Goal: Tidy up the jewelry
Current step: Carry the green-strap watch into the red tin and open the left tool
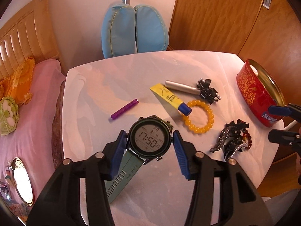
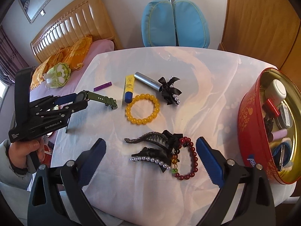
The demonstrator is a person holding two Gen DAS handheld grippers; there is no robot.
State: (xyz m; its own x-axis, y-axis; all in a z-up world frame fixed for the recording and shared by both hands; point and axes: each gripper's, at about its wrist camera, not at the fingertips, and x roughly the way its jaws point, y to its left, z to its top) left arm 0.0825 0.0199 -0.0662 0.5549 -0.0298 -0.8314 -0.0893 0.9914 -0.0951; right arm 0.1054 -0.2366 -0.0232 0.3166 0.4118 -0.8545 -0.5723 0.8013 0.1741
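Observation:
My left gripper (image 1: 149, 138) is shut on a green digital watch (image 1: 150, 138), its blue pads against the round case, and holds it above the table. In the right wrist view the watch (image 2: 97, 97) hangs from that gripper (image 2: 78, 99) with its strap sticking out. My right gripper (image 2: 150, 154) is open and empty, hovering over a dark red bead bracelet (image 2: 190, 158) and black hair clips (image 2: 156, 146). A yellow bead bracelet (image 2: 143, 109) lies mid-table. A red oval tin (image 2: 250, 124) at the right holds several small items.
On the white table (image 2: 207, 94) lie a yellow tube (image 2: 128, 88), a silver tube (image 2: 146, 81), a purple stick (image 2: 102, 86) and a black bow clip (image 2: 169, 90). A blue chair (image 2: 175, 24) stands behind, a bed (image 2: 75, 56) at left, wooden doors (image 2: 259, 18) at right.

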